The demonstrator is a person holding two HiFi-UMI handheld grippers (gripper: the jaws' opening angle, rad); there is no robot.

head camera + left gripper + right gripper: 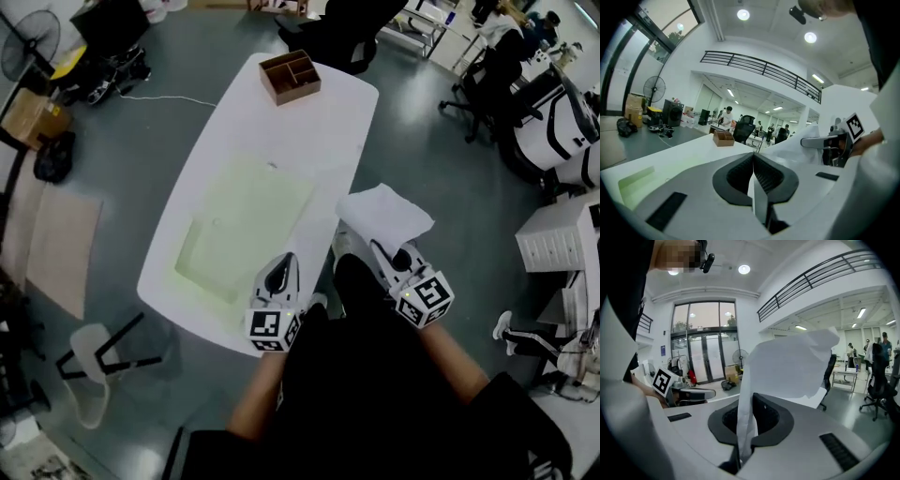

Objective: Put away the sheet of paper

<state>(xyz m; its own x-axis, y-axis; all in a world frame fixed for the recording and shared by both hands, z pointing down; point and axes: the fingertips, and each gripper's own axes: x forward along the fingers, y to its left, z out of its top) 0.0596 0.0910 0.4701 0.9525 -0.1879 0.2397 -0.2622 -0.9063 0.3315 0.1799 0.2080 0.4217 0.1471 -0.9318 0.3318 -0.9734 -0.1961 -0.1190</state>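
beside the table (281, 150), the sheet of paper (384, 214) juts forward, bent.

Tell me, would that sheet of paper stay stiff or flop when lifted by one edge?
Probably floppy: the sheet of paper, pinched in the right gripper, bends and curls. Likely very light, since one small pinch holds it up. It may crease easily; its edge already looks rumpled.

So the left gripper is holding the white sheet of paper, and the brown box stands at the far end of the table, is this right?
Not quite. The right gripper is holding the white sheet of paper, as the right gripper view shows. The brown box does stand at the far end of the table.
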